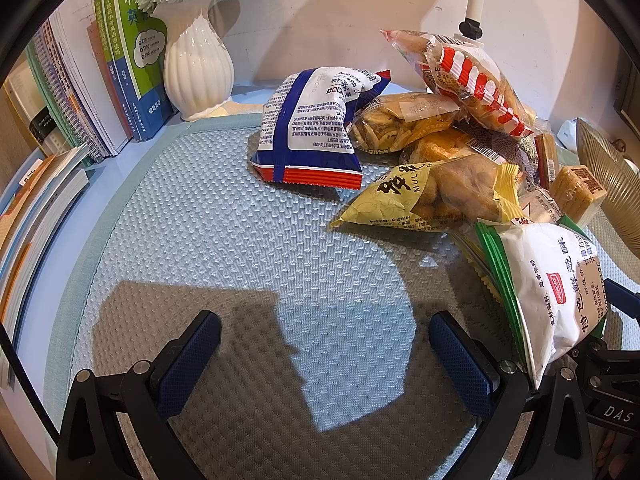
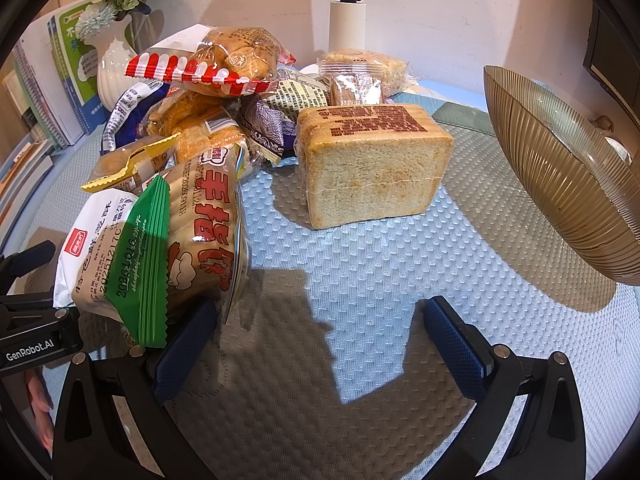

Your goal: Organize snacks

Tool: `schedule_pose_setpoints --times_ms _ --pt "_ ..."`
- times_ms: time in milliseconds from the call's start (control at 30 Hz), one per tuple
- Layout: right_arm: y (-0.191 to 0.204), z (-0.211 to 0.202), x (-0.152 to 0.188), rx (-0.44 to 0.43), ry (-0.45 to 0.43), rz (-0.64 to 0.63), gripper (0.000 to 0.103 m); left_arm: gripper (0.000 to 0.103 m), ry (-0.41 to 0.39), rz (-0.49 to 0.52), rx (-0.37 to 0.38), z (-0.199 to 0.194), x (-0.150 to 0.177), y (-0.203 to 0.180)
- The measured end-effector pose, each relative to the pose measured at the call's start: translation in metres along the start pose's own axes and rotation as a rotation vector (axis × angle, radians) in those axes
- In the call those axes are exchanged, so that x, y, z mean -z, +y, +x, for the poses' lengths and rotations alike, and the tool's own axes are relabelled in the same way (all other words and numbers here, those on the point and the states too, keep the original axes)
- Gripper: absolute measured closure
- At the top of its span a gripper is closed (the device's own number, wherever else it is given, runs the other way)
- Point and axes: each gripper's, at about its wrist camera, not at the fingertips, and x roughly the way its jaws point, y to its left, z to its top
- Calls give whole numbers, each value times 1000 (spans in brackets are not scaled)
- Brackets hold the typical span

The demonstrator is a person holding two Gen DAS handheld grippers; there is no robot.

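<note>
Both tools hang low over the light blue quilted mat [image 1: 208, 216], left gripper [image 1: 324, 356] spread wide and empty, right gripper [image 2: 320, 344] likewise apart with nothing between its pads. Their shadows fall on the weave. Beyond lies the snack pile [image 1: 452, 148]: a white-and-green packet [image 1: 548, 292] nearest, a wrapped bread slice block [image 2: 372, 160] beside a ribbed amber bowl [image 2: 560, 176]. Further back, a white fluted vase [image 1: 196, 64] and upright books [image 1: 120, 76] against the cream wall [image 1: 340, 12].
</note>
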Motion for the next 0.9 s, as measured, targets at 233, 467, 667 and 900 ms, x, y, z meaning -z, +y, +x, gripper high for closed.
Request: schedule_pose_setpoints --times_ms 233,467,667,900 --pt "0 0 0 0 0 1 0 0 0 0 0 0 0 0" --pt "0 1 0 6 1 -1 0 0 0 0 0 0 0 0" --pt "1 1 -1 5 2 1 0 0 0 0 1 0 0 0" --pt "-15 -26 24 -138 3 -45 0 0 57 95 87 -17 13 13"
